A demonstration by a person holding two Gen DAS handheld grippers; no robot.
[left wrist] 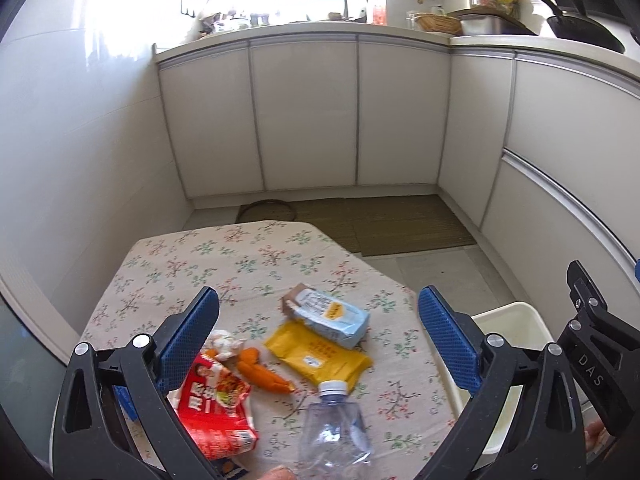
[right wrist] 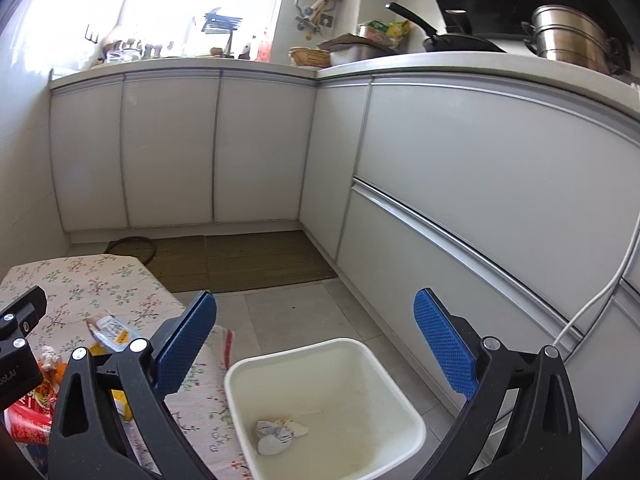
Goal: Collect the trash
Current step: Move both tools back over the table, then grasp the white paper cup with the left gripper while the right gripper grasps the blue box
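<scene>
Trash lies on a small table with a flowered cloth [left wrist: 168,264]. There is a clear plastic bottle [left wrist: 336,432] with a white cap, a red noodle wrapper [left wrist: 216,404], an orange peel [left wrist: 262,372], a crumpled white scrap [left wrist: 226,344], a yellow packet [left wrist: 320,360] and a light blue carton [left wrist: 328,314]. My left gripper [left wrist: 318,340] hovers over them, open and empty. My right gripper [right wrist: 316,350] is open and empty above a white bin [right wrist: 280,364] on the floor beside the table. A crumpled paper wad [right wrist: 276,434] lies in the bin.
White kitchen cabinets [right wrist: 260,152] wrap around the corner behind. A woven mat [right wrist: 256,260] covers the floor in front of them. A white cable [right wrist: 600,296] hangs along the drawers at the right. The worktop carries a pan [right wrist: 456,42] and a steel pot [right wrist: 572,36].
</scene>
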